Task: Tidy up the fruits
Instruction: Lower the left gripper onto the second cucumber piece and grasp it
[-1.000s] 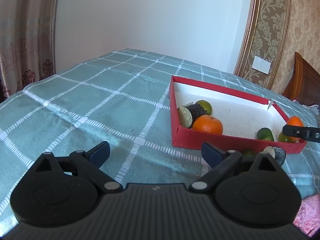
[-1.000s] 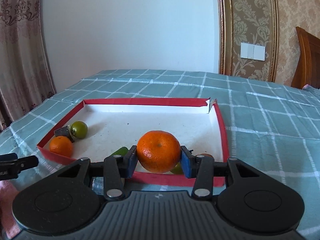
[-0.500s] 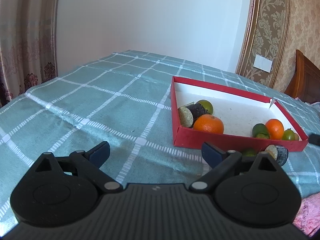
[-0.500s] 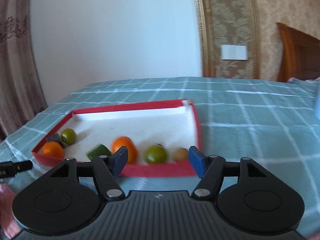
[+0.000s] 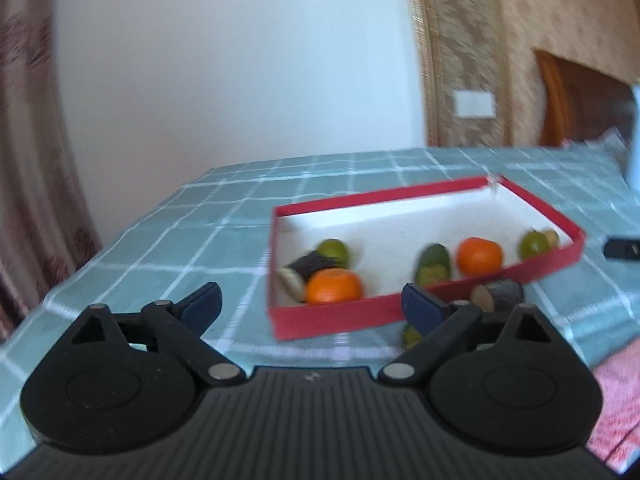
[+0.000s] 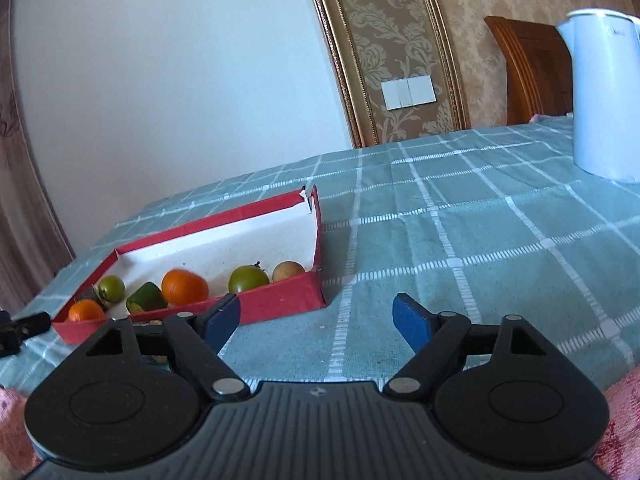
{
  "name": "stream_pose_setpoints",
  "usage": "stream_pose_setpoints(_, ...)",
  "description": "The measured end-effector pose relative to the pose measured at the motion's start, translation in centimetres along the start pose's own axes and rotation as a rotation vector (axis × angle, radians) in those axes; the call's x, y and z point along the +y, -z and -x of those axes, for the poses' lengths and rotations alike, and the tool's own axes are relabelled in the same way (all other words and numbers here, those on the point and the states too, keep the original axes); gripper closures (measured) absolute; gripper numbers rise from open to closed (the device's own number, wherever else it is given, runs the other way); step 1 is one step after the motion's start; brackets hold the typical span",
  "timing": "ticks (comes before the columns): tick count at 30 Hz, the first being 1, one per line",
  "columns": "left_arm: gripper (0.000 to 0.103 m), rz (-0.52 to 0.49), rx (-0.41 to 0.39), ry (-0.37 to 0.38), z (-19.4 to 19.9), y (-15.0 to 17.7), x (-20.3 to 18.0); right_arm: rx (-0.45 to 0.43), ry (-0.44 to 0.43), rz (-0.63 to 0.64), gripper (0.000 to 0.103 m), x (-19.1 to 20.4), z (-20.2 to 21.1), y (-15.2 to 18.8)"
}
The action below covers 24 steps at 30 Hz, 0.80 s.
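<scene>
The right tongs [image 6: 316, 322] are opening with nothing between them, low in the frame over bare checked cloth. The left tongs [image 5: 310, 306] stand wide, closing slightly, empty too. Most fruit already lies in the red box [image 5: 320, 322], centre frame. A cut log-like piece [image 5: 498, 295] and a green fruit [image 5: 411, 336] remain outside on the bench [image 6: 460, 240], just beside the box's near wall. Probably those go next: approach low, straddle one piece, lift clear of the wall. A white kettle [image 6: 604, 96] stands upper right, well apart.
</scene>
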<state>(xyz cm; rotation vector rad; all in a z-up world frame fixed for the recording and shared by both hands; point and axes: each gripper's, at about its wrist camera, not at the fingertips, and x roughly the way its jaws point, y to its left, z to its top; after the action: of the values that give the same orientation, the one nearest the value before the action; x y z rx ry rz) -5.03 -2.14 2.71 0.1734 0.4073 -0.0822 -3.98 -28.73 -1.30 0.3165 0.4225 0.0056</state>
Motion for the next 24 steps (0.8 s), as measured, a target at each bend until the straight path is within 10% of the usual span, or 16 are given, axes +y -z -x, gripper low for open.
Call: stream_pose_setpoints(24,0.009,-0.236,0.075,0.107,-2.1,1.8,-3.6,0.004,-0.039,-0.108,0.019,-1.8,0.1,0.2)
